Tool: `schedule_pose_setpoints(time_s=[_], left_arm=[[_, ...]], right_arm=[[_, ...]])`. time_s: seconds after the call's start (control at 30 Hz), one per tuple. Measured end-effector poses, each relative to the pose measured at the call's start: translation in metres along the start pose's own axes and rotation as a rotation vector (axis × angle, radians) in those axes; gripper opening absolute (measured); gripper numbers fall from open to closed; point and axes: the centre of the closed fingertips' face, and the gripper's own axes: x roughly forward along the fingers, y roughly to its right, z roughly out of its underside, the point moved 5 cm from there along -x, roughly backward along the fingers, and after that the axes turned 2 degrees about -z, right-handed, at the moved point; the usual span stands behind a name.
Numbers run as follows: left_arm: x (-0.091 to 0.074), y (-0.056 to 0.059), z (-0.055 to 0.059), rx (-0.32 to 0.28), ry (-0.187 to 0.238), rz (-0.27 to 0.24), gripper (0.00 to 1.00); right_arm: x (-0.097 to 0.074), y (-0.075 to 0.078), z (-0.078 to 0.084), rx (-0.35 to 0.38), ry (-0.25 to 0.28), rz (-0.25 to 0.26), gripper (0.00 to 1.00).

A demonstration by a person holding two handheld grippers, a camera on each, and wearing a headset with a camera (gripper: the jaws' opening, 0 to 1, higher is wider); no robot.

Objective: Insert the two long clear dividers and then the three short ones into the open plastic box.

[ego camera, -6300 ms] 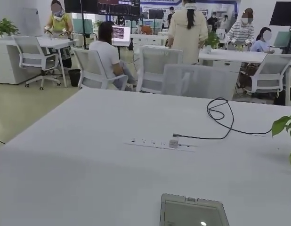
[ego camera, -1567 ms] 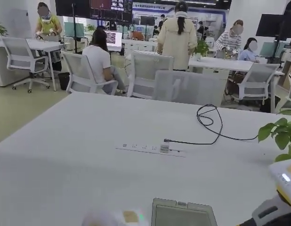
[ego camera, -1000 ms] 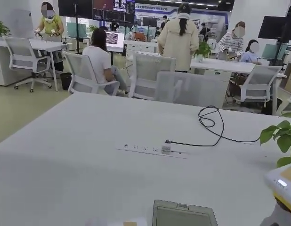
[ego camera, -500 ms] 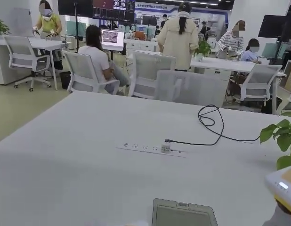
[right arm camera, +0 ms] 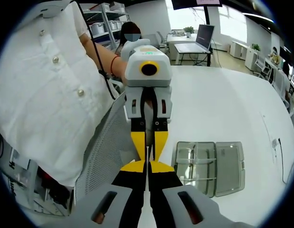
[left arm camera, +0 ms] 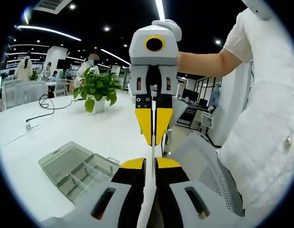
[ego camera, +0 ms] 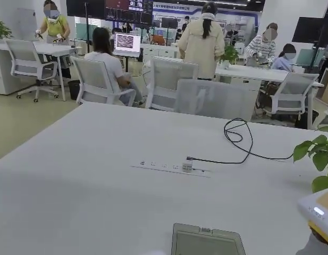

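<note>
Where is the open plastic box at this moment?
The open plastic box lies on the white table at the head view's bottom edge, nearer than the power strip; the right gripper view shows it right of the jaws.

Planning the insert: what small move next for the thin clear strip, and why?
Probably release one gripper and carry the thin clear strip toward the open clear plastic box: left gripper and right gripper both seem to pinch it, apart from the box.
</note>
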Motion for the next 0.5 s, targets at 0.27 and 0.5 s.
schedule_pose_setpoints(time_s=[0.27, 0.5], left_arm=[[-0.004, -0.005, 0.002, -0.007, -0.007, -0.031, 0.13], [-0.012, -0.012, 0.009, -0.027, -0.025, -0.081, 0.26]], right_arm=[[-0.002, 0.003, 0.0, -0.003, -0.001, 0.022, 0.03], [-0.006, 0.011, 0.004, 0.006, -0.012, 0.063, 0.03]])
